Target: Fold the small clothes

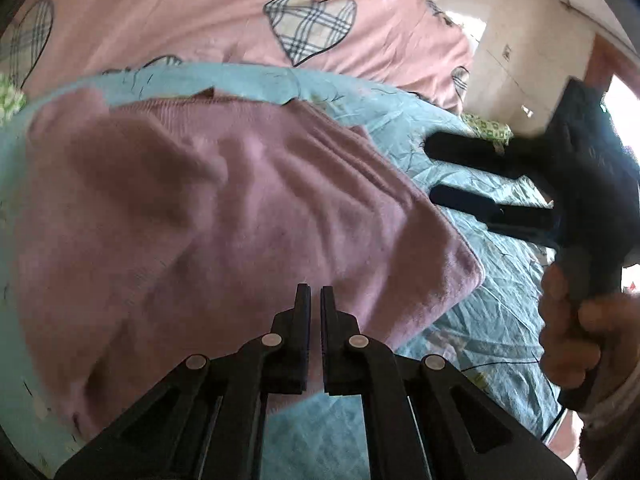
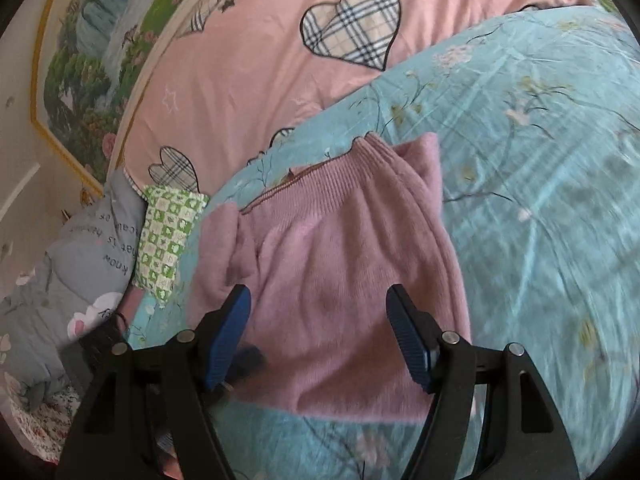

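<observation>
A small mauve knitted sweater (image 1: 208,216) lies partly folded on a teal floral bedspread (image 1: 472,320); it also shows in the right wrist view (image 2: 336,280), ribbed neck at the far end. My left gripper (image 1: 315,300) hovers over the sweater's near edge with its jaws almost together and nothing between them. My right gripper (image 2: 318,304) is open and empty above the sweater's near hem. In the left wrist view the right gripper (image 1: 436,168) shows at the right, open, held by a hand (image 1: 572,320).
A pink quilt with plaid hearts (image 2: 280,80) lies beyond the bedspread. A green checked pillow (image 2: 168,240) and a grey pillow (image 2: 80,264) sit at the left. A landscape mural (image 2: 88,64) covers the wall behind.
</observation>
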Tool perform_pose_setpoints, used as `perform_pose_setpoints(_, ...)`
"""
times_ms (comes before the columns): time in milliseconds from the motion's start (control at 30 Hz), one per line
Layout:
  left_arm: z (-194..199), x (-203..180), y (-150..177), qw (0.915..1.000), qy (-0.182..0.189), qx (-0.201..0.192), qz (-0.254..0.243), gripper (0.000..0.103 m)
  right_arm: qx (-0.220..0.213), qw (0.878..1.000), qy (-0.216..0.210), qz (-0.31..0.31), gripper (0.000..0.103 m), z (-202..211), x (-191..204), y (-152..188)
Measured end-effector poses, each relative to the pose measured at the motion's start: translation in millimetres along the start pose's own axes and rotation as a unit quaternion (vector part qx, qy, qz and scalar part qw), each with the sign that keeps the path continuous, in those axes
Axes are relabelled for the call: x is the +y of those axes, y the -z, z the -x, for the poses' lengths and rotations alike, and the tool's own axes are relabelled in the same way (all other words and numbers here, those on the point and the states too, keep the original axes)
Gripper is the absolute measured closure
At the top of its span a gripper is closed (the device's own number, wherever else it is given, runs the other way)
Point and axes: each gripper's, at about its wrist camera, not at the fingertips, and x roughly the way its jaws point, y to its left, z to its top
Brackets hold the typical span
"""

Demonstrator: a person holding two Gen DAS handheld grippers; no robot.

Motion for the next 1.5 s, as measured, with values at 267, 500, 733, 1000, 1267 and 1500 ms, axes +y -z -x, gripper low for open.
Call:
perform_pose_setpoints(267,75.0,21.3,14.0,0.9948,-0.086,-0.055,-0.002,0.045,0.028,0.996,-0.064,0.050,0.032,-47.2,49.5,-30.1)
perform_pose_setpoints(500,59.0,18.1,3.2,0.9784,-0.195,-0.045,-0.052,0.021,0.069,0.990,-0.103,0.064,0.025,-96.7,84.2,-51.7)
perform_pose_setpoints(733,15.0,34.9,-9.9,0.9658,-0.251,-0.026,-0.058,0.034,0.174,0.974,-0.108,0.100,0.022,-160.7,100.3,-70.1)
perform_pose_setpoints(1000,19.9,59.5,-6.5,0.9792,-0.200,-0.020,-0.031,0.081,0.252,0.953,-0.118,0.118,0.020,-232.0,123.7,-76.0)
perform_pose_setpoints(1267,32.3,65.3,-11.5,0.9851,-0.168,-0.031,-0.019,0.092,0.258,0.949,-0.132,0.122,0.088,-244.5,141.8,-65.5)
perform_pose_setpoints(1500,71.5,5.0,-23.5,0.9917,-0.079,-0.081,-0.060,0.094,0.183,0.966,-0.159,0.090,0.088,-132.0,126.1,-94.6)
